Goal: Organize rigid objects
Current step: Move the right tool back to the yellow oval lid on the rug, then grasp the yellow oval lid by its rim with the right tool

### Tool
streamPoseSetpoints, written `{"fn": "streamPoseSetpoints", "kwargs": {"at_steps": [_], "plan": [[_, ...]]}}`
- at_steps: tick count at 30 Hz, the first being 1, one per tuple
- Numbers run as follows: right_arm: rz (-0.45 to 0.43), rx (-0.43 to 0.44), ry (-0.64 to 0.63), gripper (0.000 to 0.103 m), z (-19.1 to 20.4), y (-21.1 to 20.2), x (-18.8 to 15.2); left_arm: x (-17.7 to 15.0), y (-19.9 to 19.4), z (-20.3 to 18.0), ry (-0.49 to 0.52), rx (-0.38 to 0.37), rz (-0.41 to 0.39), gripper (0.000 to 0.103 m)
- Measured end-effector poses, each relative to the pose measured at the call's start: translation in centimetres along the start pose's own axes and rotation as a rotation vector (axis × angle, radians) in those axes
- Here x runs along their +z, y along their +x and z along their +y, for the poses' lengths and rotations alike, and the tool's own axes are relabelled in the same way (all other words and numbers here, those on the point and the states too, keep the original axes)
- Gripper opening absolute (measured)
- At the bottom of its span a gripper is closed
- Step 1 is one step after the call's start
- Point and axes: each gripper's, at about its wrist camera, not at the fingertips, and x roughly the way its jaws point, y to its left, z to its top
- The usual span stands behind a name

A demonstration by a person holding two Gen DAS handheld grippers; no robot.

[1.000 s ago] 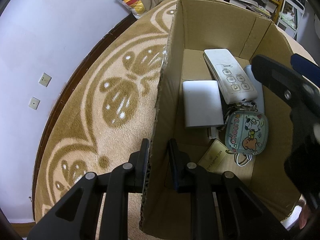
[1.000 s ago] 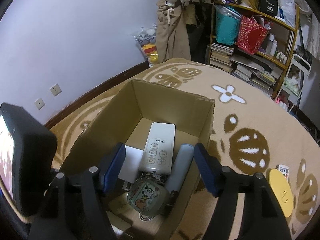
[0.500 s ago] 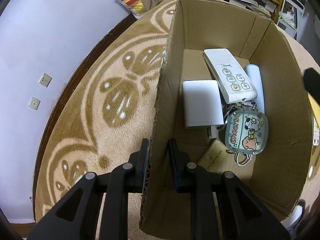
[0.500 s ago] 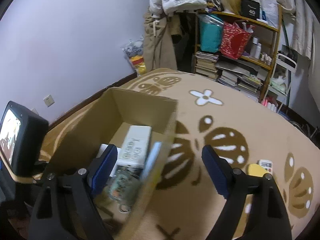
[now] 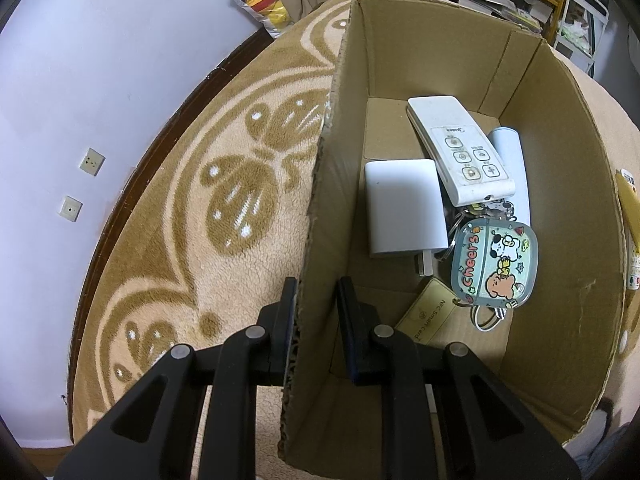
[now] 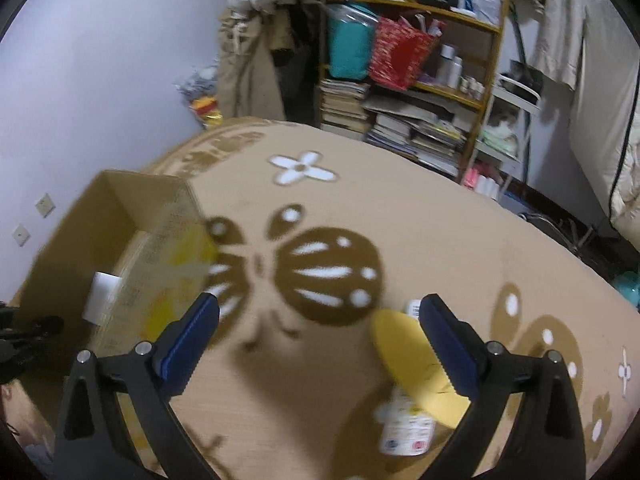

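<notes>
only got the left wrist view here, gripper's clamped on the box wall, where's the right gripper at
Observer: The right gripper is open and empty, outside the cardboard box, over the patterned blanket.
Operator: anything near it to grab
Observer: Yes, a yellow flat object lies on the blanket partly behind its right finger.
Operator: just that one
Observer: No, a small white item with a printed label lies just nearer the camera, partly under the yellow one. It is too blurred to identify.

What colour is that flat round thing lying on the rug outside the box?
Yellow. The disc shows best in the right wrist view, near the open right claw.
</notes>
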Motion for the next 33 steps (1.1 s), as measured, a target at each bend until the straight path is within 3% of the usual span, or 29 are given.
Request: {"fn": "streamPoseSetpoints", "kwargs": {"at_steps": [5,29,33], "plan": [[0.012,-0.006,0.074,0.103,-3.2,0.9,-0.6,0.0,0.0,-0.1,0.004,0.002,0.000,0.019],[0.190,-0.033,0.151,0.103,-8.5,6.0,-5.1,0.0,-0.5,-0.3,0.011,0.006,-0.003,0.018],[0.197,-0.045,0.175,0.093,-8.7,6.3,-5.5,0.0,-0.5,-0.3,0.012,0.008,-0.003,0.018]]}}
